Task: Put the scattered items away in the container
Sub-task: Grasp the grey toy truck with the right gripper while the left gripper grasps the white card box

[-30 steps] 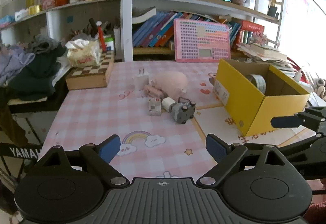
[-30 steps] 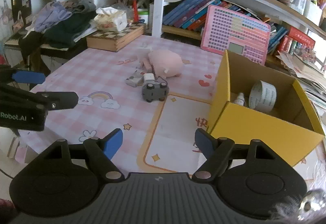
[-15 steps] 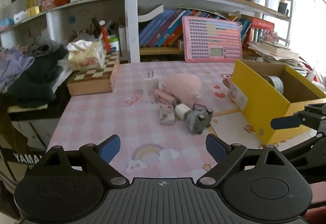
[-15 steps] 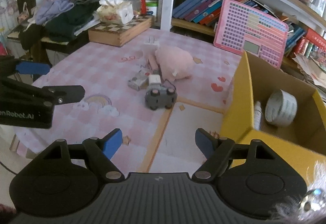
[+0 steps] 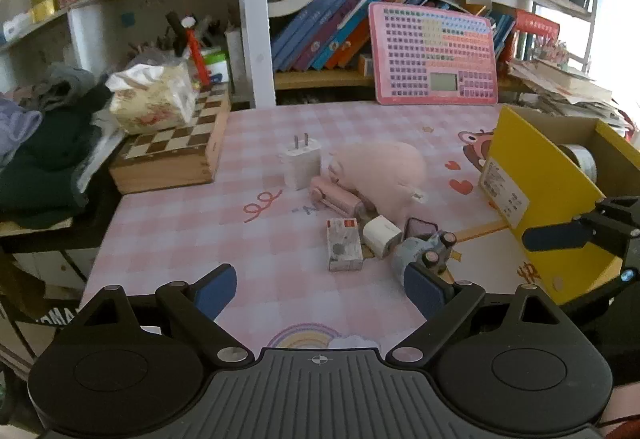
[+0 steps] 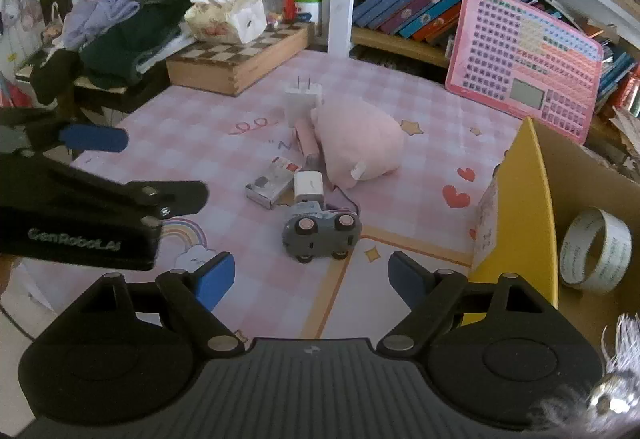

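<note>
A yellow cardboard box (image 5: pixel 544 195) (image 6: pixel 520 207) stands at the right with a tape roll (image 6: pixel 596 249) inside. On the pink checked table lie a pink plush pig (image 5: pixel 380 169) (image 6: pixel 356 141), a white plug charger (image 5: pixel 301 161) (image 6: pixel 302 101), a pink tube (image 5: pixel 336 197), a small grey-white box (image 5: pixel 343 249) (image 6: pixel 272 181), a small white adapter (image 5: pixel 382 235) (image 6: pixel 308 186) and a grey toy car (image 5: pixel 424 253) (image 6: pixel 322 233). My left gripper (image 5: pixel 316 291) is open and empty, just short of the small box and car. My right gripper (image 6: pixel 310 279) is open and empty, right before the toy car.
A wooden chessboard box (image 5: pixel 176 155) with a tissue pack (image 5: pixel 154 95) stands at the back left. A pink keyboard toy (image 5: pixel 434 55) leans on the bookshelf behind. Clothes (image 5: pixel 44 143) pile at the left edge. The other gripper shows at the left of the right wrist view (image 6: pixel 92 137).
Both grippers moved forward toward the cluster of items; the toy car and small box appear closer and larger. Both stay open and nothing has been taken hold of.
</note>
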`<state>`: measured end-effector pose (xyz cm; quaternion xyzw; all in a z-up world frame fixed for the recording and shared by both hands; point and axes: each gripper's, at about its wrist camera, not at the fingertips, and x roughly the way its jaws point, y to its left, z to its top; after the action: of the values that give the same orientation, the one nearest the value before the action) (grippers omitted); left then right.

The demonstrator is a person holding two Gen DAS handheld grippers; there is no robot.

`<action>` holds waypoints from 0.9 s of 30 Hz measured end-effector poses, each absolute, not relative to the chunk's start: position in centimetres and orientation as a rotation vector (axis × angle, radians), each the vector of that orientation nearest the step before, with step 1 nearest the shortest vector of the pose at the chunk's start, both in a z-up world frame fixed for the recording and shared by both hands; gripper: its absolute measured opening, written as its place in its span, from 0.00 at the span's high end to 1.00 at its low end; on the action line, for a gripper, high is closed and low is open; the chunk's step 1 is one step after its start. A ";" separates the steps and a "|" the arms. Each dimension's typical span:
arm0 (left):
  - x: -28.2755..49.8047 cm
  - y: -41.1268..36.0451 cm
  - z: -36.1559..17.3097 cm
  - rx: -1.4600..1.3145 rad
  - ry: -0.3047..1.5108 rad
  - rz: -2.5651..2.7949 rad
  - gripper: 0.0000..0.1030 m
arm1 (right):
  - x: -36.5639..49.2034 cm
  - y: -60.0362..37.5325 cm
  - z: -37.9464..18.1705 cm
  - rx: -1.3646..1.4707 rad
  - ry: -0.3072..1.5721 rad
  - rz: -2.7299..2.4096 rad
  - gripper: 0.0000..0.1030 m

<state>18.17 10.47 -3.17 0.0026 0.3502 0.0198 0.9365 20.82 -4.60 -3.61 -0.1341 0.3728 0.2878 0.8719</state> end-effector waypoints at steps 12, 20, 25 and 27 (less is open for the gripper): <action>23.1 10.6 -4.3 -0.018 0.767 0.029 0.16 | 25.3 -3.4 -5.4 -0.277 0.838 0.573 0.26; 24.9 10.4 -5.3 -0.013 0.818 -0.006 0.24 | 27.4 -2.2 -7.0 -0.292 0.897 0.611 0.31; 26.2 10.7 -6.1 -0.007 0.868 -0.012 0.37 | 27.8 -1.9 -7.8 -0.315 0.921 0.630 0.42; 26.8 10.6 -6.7 0.000 0.890 -0.015 0.41 | 27.9 -2.1 -7.8 -0.321 0.922 0.615 0.42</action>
<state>26.80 10.65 -6.66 -0.0002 0.4303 -0.0071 0.9027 27.89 -2.10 -7.79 -0.1517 0.4357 0.2908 0.8382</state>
